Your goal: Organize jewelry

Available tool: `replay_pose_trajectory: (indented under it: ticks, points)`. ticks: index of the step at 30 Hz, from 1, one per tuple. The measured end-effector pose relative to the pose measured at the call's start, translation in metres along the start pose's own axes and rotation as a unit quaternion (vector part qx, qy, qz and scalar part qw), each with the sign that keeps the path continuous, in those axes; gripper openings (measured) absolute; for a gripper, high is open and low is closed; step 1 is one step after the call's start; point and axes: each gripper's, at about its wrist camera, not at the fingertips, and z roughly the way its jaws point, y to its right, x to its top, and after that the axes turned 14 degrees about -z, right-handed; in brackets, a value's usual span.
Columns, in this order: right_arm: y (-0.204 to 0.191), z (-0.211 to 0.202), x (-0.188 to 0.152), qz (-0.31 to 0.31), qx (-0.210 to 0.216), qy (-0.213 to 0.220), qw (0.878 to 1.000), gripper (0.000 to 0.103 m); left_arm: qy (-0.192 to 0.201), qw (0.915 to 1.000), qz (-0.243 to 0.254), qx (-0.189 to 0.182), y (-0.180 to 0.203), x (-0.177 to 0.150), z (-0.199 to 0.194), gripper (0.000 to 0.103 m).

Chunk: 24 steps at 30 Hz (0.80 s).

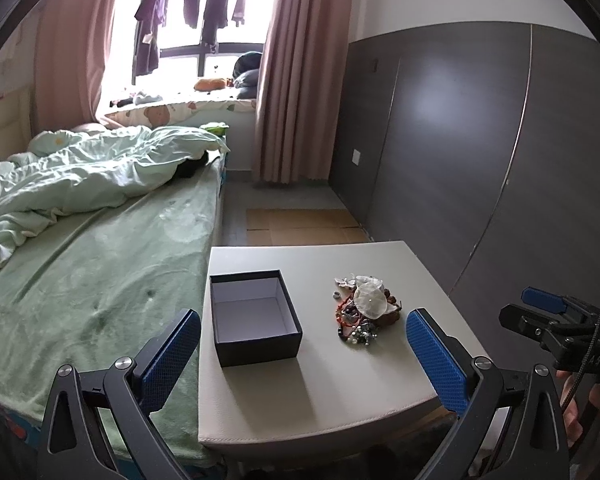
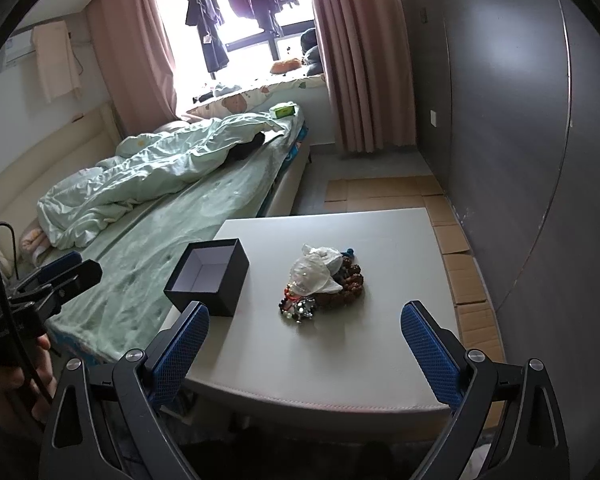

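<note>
The jewelry lies heaped dead ahead of the right tongs, nearer them than the left tongs. Both gape wide, holding nothing. The box (empty, lidless) sits ahead of the left pair, just left of the heap.

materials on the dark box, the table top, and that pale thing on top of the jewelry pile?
Dark box: looks like rigid cardboard, matte navy or black outside, white paper lining, crisp thin walls.
Table: probably pale leatherette over padding; a stitched seam runs along the rounded front edge, soft sheen.
Pale thing: likely thin translucent plastic bags, crinkled and glossy, lying on the jewelry pile.
</note>
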Motion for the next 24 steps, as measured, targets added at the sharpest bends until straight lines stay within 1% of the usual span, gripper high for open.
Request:
replay_pose_trajectory:
  ticks: [24]
  points:
    - [0.0041, 0.0012, 0.0009, 0.007, -0.002, -0.001, 1.000, 0.097, 0.001, 1.0000, 0.001, 0.000, 0.0004, -0.0002, 0.0012, 0.103]
